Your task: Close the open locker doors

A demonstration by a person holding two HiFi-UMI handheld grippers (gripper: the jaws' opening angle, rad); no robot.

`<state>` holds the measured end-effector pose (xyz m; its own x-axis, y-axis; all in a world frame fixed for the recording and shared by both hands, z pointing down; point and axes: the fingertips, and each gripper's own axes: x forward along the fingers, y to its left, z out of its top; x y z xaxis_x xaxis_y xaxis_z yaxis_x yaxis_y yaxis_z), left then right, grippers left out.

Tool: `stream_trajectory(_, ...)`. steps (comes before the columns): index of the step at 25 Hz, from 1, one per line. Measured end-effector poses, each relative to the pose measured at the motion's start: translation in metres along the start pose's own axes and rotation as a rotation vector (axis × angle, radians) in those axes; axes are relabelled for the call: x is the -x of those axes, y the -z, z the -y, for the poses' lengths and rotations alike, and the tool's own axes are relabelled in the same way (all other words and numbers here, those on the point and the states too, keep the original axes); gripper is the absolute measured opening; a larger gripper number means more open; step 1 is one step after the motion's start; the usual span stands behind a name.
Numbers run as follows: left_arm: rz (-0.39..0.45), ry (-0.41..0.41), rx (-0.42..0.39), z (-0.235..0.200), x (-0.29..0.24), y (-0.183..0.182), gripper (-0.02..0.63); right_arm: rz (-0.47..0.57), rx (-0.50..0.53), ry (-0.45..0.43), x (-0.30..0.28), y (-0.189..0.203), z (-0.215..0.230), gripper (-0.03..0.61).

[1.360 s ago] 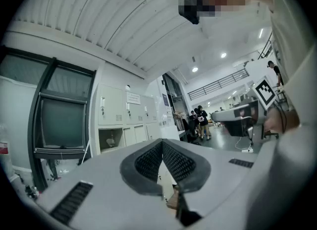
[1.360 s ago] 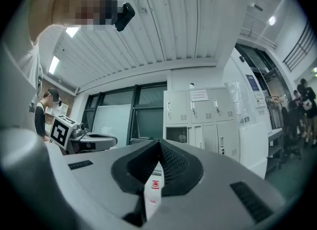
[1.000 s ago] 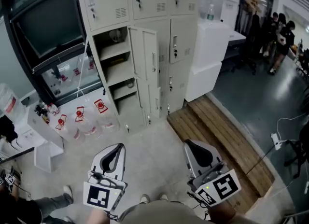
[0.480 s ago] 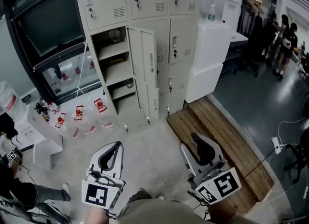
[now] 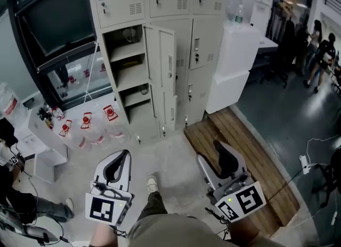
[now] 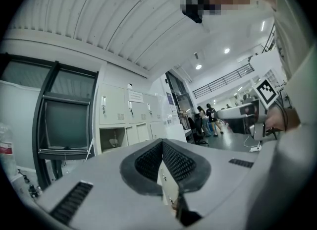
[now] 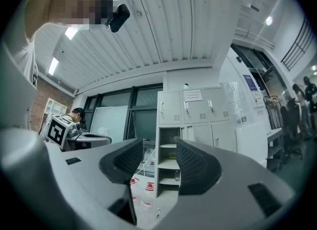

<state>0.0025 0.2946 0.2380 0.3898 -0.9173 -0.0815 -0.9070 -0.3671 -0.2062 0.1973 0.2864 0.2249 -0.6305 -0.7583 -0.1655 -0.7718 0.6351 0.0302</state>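
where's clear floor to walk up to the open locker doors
Bare grey concrete floor runs straight to the open beige locker doors, between the clear red-labelled bottles and the wooden plank platform. Crowded on the left among those bottles.

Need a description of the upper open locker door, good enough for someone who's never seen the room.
Find the beige locker bank right of the dark window. In its left column, under the closed top row, two doors stand swung out to the right. The upper open door is the higher one; the lower open door hangs directly beneath it.
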Motion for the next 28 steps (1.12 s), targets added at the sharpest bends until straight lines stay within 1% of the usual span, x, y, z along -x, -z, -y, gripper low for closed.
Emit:
stream_trajectory(7,0.005,0.011,0.008,-0.015,-0.024,0.015,0.006,-0.023,0.004,0.006,-0.026,0.017,0.015,0.218)
stream_trajectory(12,-0.002,-0.004,-0.008,-0.044,-0.053,0.026,0.006,-0.041,-0.002,0.017,-0.062,0.033,0.030,0.218)
stream_trajectory(14,-0.009,0.006,0.000,-0.054,-0.066,0.034,0.006,-0.048,-0.006,0.017,-0.079,0.039,0.036,0.218)
stream_trajectory(17,-0.026,0.032,0.017,-0.072,-0.090,0.042,0.006,-0.055,-0.005,0.015,-0.111,0.044,0.046,0.218)
stream_trajectory(20,-0.013,0.032,0.017,-0.097,-0.120,0.045,0.006,-0.066,-0.002,0.017,-0.146,0.049,0.059,0.218)
stream_trajectory(26,-0.034,0.071,0.035,-0.151,-0.184,0.061,0.006,-0.076,-0.006,0.047,-0.224,0.053,0.085,0.218)
stream_trajectory(28,-0.029,0.086,0.032,-0.169,-0.205,0.062,0.006,-0.075,-0.005,0.055,-0.249,0.054,0.092,0.218)
